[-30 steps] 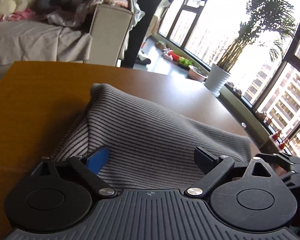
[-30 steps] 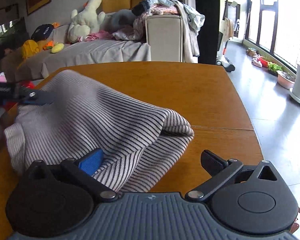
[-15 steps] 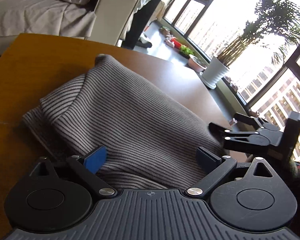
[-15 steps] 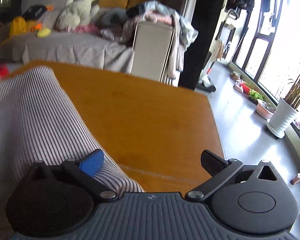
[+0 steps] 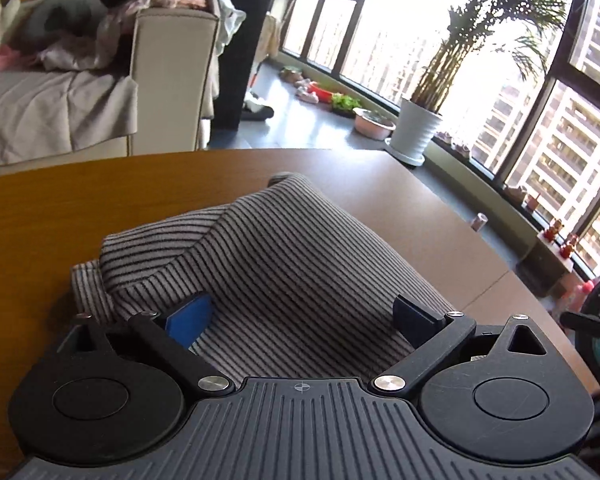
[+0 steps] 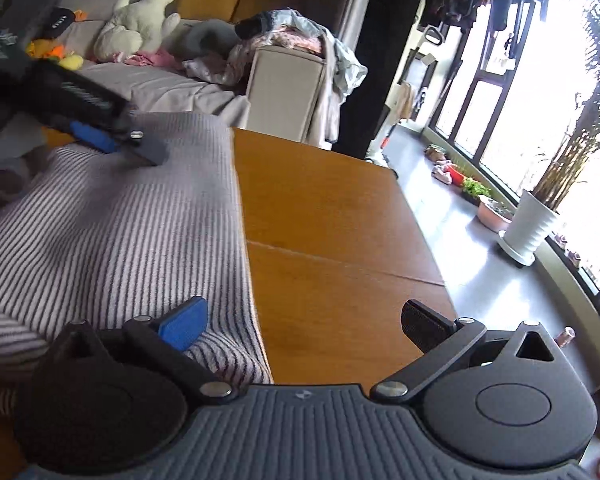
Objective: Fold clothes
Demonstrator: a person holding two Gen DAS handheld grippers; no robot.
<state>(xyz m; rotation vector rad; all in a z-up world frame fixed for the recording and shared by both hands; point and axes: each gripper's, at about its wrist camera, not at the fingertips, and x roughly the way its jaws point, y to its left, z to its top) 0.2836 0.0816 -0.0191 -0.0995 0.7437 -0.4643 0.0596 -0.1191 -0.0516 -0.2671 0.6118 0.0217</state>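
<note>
Striped sweater (image 5: 284, 264) now folded flat at frame centre on the desk (image 5: 60, 216), no longer lifted; left tool (image 5: 300, 312) and right tool (image 6: 300, 320) both wide, empty, so fold looks done.

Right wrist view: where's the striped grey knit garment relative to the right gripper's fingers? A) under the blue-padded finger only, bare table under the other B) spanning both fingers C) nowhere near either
A: the striped grey knit garment ends at an edge between the fingers; the black finger sits over the bare orange wooden table.
</note>
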